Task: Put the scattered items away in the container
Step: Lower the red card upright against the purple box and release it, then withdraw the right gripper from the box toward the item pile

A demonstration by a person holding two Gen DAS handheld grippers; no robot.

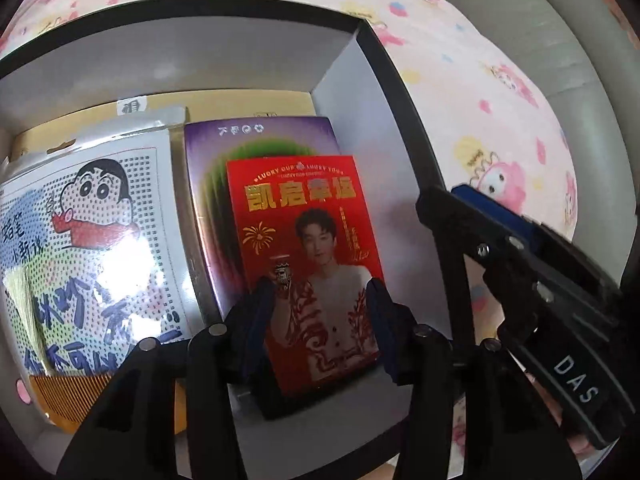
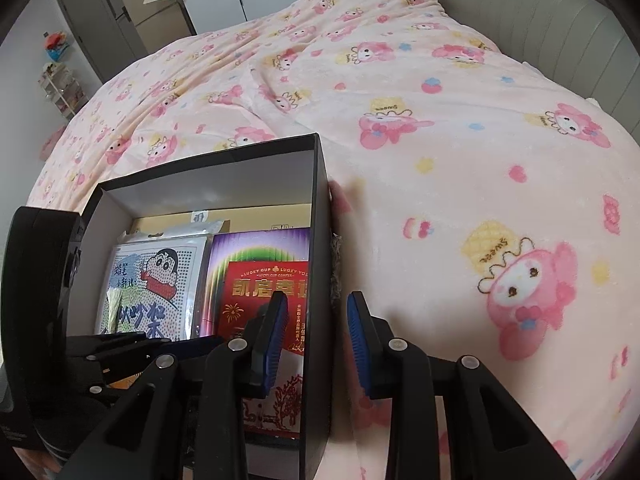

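Left wrist view looks down into the black box (image 1: 384,52), whose pale inner walls frame everything I have put there. My left gripper (image 1: 316,292) has its two blue-padded fingers on either side of the red card (image 1: 308,248), the one with gold lettering and a man's portrait; the pads sit against its long edges, so I am clasping it. The card lies on top of a purple packet (image 1: 260,140), and just beside that, to the left, is the cartoon sticker sheet (image 1: 92,240) in its shiny sleeve. An orange comb (image 1: 76,396) pokes out under the sheet's near edge. A tan cardboard piece (image 1: 224,106) lies at the back of the box.

From the right wrist view, my right gripper (image 2: 316,336) is spread wide with nothing between its fingers; the box's right wall (image 2: 320,280) stands in the gap, one finger inside the box and the other out over the pink blanket (image 2: 480,160). The box rests on that blanket.
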